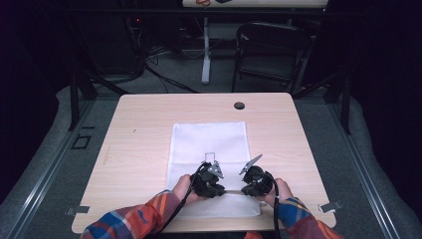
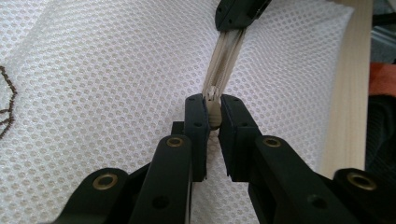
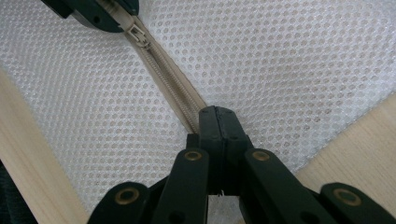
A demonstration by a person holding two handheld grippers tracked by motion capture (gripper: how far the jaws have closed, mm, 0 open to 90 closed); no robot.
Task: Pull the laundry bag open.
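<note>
Grippers, two, black, two-jaw, hand-held; landmark for all positions is the white mesh fabric bag with beige zipper.

High view. Left gripper (image 1: 213, 175) and right gripper (image 1: 255, 178) sit side by side over the bag's (image 1: 209, 142) near end, each held by a hand in a plaid sleeve (image 1: 134, 219). Bag lies flat at the middle of the light wooden table (image 1: 144, 129), its near end reaching towards the person's edge. Bare wood lies left, right and beyond the bag; a small dark round disc (image 1: 239, 105) sits well beyond its far edge.

Left gripper view. Left gripper's (image 2: 214, 116) jaws are nearly closed on the beige zipper slider (image 2: 214, 116). Zipper (image 2: 224, 60) runs ahead to the other gripper's jaws. Judged purpose: hold on the slider to draw it along. Table edge (image 2: 348, 88) lies just right of the bag.

Right gripper view. Right gripper (image 3: 218, 122) has jaws pressed together on the zipper tape (image 3: 175, 95), probably anchoring it taut. Slider (image 3: 139, 35) shows at the far gripper. Wood flanks the bag on both sides, close by.
</note>
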